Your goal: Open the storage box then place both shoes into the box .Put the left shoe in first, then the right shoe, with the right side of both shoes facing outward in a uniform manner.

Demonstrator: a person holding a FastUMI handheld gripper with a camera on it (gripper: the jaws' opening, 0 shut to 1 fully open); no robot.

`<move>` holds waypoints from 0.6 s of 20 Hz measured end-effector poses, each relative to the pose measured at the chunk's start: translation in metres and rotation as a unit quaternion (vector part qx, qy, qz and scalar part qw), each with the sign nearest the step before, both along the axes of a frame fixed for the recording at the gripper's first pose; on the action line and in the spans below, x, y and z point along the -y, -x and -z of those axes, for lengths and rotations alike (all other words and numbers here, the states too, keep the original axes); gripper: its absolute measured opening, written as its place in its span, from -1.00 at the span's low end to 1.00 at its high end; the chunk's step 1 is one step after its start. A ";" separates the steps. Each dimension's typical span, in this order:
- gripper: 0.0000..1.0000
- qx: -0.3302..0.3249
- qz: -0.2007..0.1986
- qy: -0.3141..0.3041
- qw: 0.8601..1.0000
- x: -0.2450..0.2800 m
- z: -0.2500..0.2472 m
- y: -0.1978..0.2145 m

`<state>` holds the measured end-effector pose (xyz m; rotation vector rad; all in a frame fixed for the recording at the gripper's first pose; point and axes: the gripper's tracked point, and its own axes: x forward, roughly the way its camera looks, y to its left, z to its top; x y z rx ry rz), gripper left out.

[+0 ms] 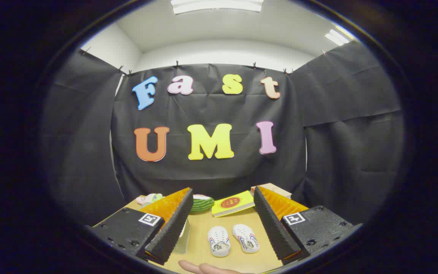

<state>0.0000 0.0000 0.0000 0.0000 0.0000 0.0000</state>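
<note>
Two small white shoes lie side by side on the wooden table, between and a little beyond my fingers: one shoe on the left, the other shoe on the right, toes toward me. My gripper is held above the table, open wide, with nothing between its fingers. A pale translucent object, perhaps part of the storage box, shows just behind the left finger, mostly hidden by it.
At the table's far edge lie a yellow book, a tan box behind the right finger, a green striped watermelon-like item and a pastel toy. A person's fingertips rest at the near edge.
</note>
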 end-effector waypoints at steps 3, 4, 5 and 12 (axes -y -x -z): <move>1.00 -0.001 0.007 0.000 1.000 0.008 0.004 -0.002; 1.00 -0.002 0.009 -0.002 1.000 0.012 0.007 -0.002; 1.00 -0.004 0.010 -0.005 1.000 0.014 0.008 -0.004; 1.00 -0.012 0.006 -0.012 1.000 0.018 0.014 -0.008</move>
